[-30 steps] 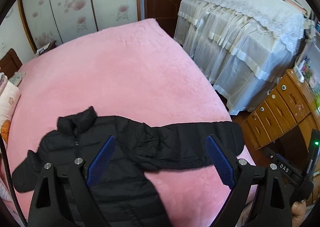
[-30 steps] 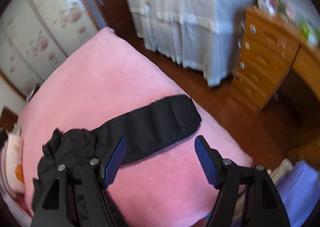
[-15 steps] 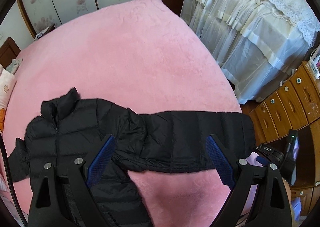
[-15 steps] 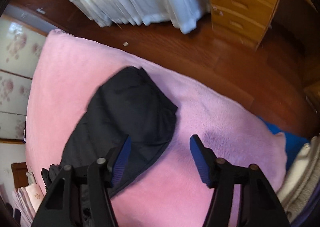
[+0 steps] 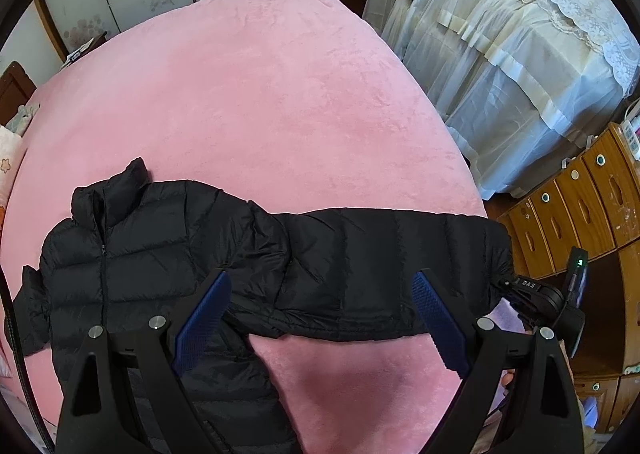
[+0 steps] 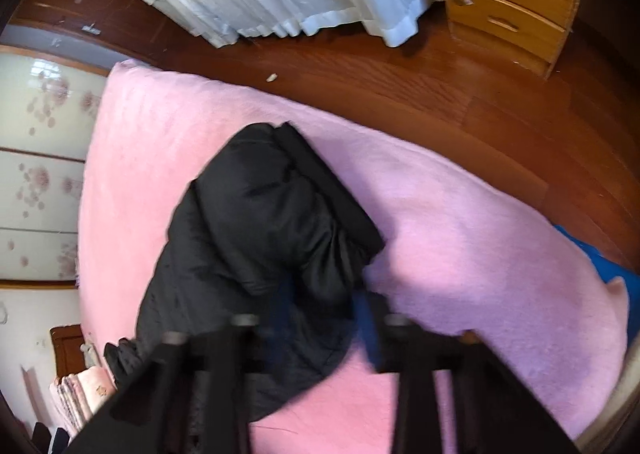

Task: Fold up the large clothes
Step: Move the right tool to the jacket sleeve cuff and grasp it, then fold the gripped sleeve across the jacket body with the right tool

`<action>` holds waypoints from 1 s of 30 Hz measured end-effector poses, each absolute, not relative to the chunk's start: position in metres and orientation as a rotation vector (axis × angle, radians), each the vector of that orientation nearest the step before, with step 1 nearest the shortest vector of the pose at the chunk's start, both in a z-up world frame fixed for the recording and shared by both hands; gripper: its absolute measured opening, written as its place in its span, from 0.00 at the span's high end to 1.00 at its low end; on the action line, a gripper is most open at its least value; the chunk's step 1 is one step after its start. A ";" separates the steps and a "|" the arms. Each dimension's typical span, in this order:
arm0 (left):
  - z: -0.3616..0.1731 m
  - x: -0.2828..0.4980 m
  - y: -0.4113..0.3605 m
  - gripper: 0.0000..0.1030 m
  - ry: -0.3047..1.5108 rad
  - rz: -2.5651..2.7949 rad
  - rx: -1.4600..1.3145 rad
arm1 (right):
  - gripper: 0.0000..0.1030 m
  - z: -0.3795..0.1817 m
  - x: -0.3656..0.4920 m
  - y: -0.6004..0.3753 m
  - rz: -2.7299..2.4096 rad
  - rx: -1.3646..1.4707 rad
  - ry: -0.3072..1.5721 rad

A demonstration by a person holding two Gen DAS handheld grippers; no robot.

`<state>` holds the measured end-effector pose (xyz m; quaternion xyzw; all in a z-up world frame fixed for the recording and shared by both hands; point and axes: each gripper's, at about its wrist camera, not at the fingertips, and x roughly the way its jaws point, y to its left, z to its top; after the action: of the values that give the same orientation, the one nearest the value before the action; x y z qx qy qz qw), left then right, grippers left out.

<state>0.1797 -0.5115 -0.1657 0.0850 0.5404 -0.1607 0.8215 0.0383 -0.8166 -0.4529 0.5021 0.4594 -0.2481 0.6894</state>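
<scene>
right gripper (image 6: pixel 316 306) has closed onto jacket sleeve (image 6: pixel 280 222).

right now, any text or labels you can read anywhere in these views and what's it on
"DAS": white letters on the black body of the right gripper, seen from the left wrist view.
No print or brand is legible on the black puffer jacket.
The white power strip on the wooden drawer unit has markings too small to read.
</scene>
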 end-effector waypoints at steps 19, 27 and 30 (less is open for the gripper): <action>-0.135 0.196 -0.336 0.11 1.127 -0.078 -0.021 | 0.95 -0.230 0.091 -0.662 -0.104 0.636 0.781; -0.146 0.207 -0.251 0.11 1.118 -0.065 -0.120 | 0.95 -0.208 0.125 -0.529 0.065 0.378 0.816; -0.157 0.211 -0.221 0.11 1.125 -0.078 -0.136 | 0.95 -0.223 0.138 -0.483 0.092 0.291 0.853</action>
<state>0.2114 -0.2214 -0.1572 -0.0645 0.5327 -0.0368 0.8430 0.1381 -0.4828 -0.2230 0.1408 0.4118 0.0446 0.8992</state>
